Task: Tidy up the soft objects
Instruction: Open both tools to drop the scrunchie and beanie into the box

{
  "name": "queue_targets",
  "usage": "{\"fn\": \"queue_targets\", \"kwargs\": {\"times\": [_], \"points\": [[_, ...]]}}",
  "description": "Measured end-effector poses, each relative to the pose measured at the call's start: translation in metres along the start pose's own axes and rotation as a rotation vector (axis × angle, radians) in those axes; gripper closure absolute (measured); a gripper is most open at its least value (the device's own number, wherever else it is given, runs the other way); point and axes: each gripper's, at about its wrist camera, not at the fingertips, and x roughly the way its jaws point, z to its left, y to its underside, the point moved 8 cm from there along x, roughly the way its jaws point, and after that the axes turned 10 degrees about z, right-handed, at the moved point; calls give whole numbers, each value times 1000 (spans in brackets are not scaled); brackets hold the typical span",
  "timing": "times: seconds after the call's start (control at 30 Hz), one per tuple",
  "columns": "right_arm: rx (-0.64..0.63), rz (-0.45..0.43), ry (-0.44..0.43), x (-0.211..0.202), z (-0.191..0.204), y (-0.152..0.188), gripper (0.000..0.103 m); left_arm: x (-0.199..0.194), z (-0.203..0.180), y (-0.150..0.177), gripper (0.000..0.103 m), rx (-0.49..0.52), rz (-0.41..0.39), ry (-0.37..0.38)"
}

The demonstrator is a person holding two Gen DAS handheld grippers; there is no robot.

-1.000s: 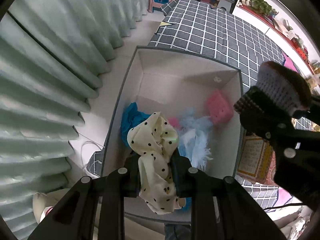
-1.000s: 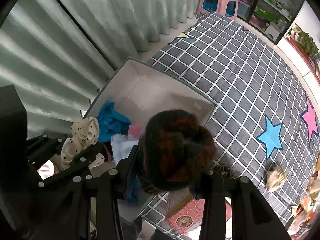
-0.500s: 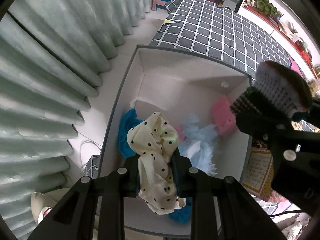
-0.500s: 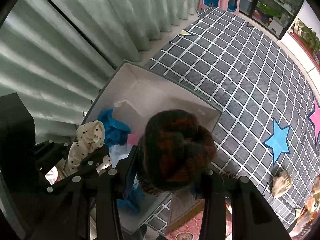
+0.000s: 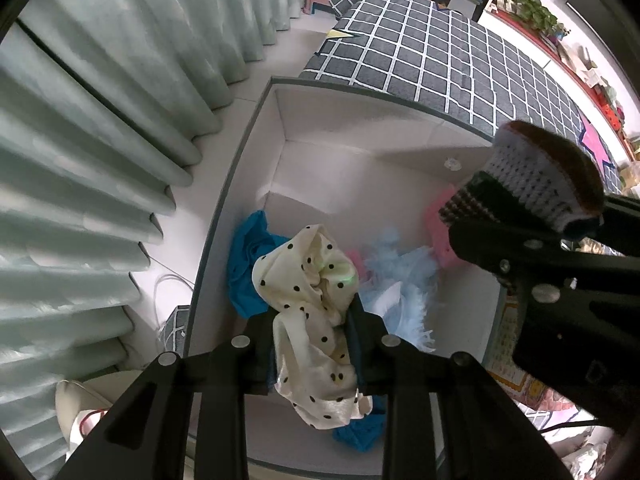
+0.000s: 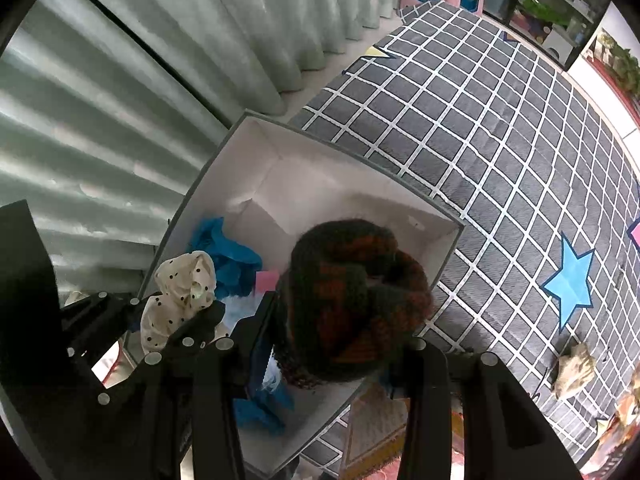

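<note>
Left gripper [image 5: 312, 344], jaws just easing apart, spotted cloth [image 5: 308, 280] between them over box [image 5: 256, 128]. Right gripper [image 6: 340, 360] clamps knitted hat [image 6: 352, 300]; only its view shows beige item [image 6: 574, 368] at 3 o'clock on the bed [image 6: 480, 128].

Both cameras sit on the grippers and look nearly straight down, close above the white box [image 5: 280, 152]. Both see the box [image 6: 256, 148], the curtain [image 5: 100, 128] and the checked mat [image 6: 460, 120].

You've got no readable text, labels, brand names or numbers anywhere in either view. The printed mat [image 5: 508, 344] beside the box [image 5: 256, 128] carries small marks, but they're too blurred to make out.
</note>
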Motion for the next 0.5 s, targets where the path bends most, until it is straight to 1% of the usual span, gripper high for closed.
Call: {"fn": "queue_targets", "kwargs": {"times": [0.1,0.17,0.2,0.27,0.3,0.33,0.4,0.43,0.47,0.5], "points": [[-7,5,-4,1,1,-1,57,-2,-2,0,62,1,-6,11],[-15,4,-3,1,2,-1,55,-3,-2,1,51,2,-10,17],[-19,3,-3,1,2,0,52,-3,-3,1,47,4,-11,20],[-24,-5,-2,0,2,-1,40,-5,-4,1,30,4,-16,25],[-26,-11,3,-2,2,-2,30,-6,-4,1,25,0,-24,27],[-26,-19,10,-4,2,-2,27,-8,-4,0,20,-3,-33,31],[-26,-28,14,-7,1,-3,27,-11,-4,0,19,-10,-42,40],[-25,-33,19,-9,0,-3,27,-11,-4,-1,16,-14,-40,44],[-24,-38,24,-11,-1,-3,27,-12,-4,-1,10,-16,-39,46],[-22,-44,28,-13,-3,-4,19,-12,-4,-1,7,-16,-40,46]]}}
